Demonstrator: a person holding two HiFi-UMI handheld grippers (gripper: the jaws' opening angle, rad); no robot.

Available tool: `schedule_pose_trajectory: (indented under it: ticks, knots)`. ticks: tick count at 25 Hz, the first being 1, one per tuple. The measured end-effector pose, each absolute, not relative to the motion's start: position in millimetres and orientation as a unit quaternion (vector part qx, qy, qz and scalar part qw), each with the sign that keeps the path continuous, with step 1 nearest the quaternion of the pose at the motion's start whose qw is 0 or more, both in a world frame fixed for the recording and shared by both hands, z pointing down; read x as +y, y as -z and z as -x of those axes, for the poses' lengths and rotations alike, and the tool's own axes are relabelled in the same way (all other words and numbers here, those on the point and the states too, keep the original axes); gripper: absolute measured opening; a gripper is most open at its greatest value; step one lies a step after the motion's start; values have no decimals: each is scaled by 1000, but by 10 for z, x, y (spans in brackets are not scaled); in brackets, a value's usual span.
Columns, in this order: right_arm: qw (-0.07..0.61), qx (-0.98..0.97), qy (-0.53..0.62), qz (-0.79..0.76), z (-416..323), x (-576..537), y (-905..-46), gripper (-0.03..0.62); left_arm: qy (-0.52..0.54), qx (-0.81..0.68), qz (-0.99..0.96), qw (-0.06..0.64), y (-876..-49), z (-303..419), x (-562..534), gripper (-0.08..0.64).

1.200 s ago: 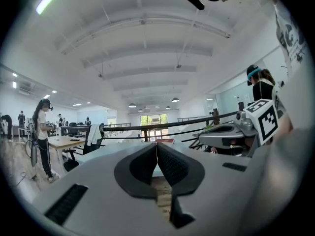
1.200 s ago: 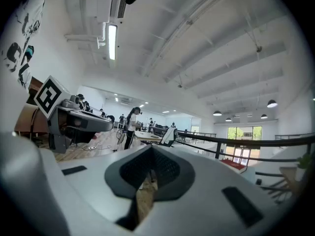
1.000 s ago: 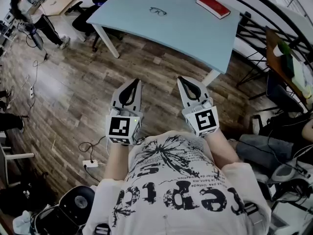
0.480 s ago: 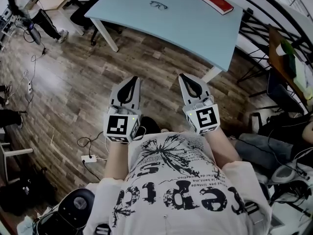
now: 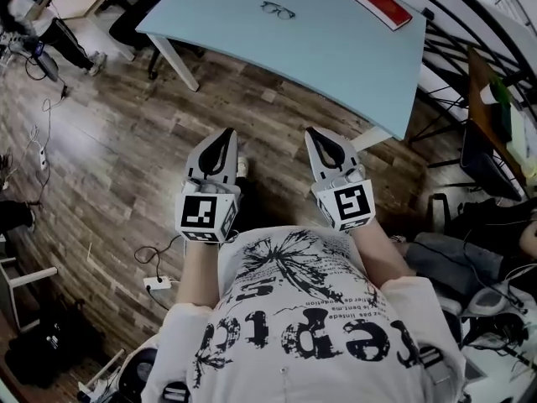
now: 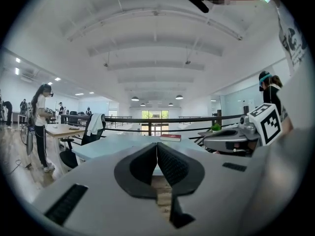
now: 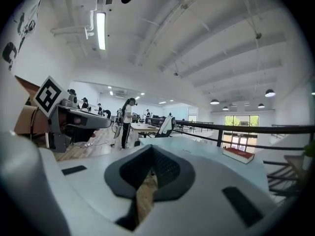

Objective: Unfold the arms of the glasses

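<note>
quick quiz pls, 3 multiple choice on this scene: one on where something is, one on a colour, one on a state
1. Where do the glasses lie?
A. on the light blue table, apart from the book
B. on top of the book
C. hanging off the table's edge

2. What colour is the book's cover?
A. green
B. red
C. black

3. How do the left gripper and the right gripper stand?
A. both shut, nothing between the jaws
B. left open, right shut
C. both shut on the glasses

Answers:
1 A, the head view shows the glasses on bare tabletop, well to the left of the book.
2 B, the cover is red in all three views.
3 A, each gripper view shows its pads together with nothing between them.
</note>
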State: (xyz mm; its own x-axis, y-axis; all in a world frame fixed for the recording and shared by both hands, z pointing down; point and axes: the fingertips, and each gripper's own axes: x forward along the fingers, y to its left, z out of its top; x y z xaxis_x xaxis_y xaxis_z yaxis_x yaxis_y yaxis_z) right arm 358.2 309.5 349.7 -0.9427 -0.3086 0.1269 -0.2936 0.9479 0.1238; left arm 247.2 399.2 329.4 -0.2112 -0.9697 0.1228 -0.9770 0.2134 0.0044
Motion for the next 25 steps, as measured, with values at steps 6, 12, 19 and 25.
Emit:
schedule_pose_trajectory:
  ticks: [6,12,19,25]
  knots:
    - [90,-975,39,-198,-2505,2576,-3524,11,-37,-752,-656,53,-3287,-1293,3402,18]
    - [94,-961,25,-257,-1427,2016,-3359,11,-46,-714,-696,57,-3158,-115,2838,18]
    - [71,-949,-3,-308,-611,1410,-3138,11,-51,-689,-721,57,-3086,780,2208,18]
    - [97,-944,19,-316,-375,936,-3303,11,-48,-674,-733,77,-3268,1023,1639,18]
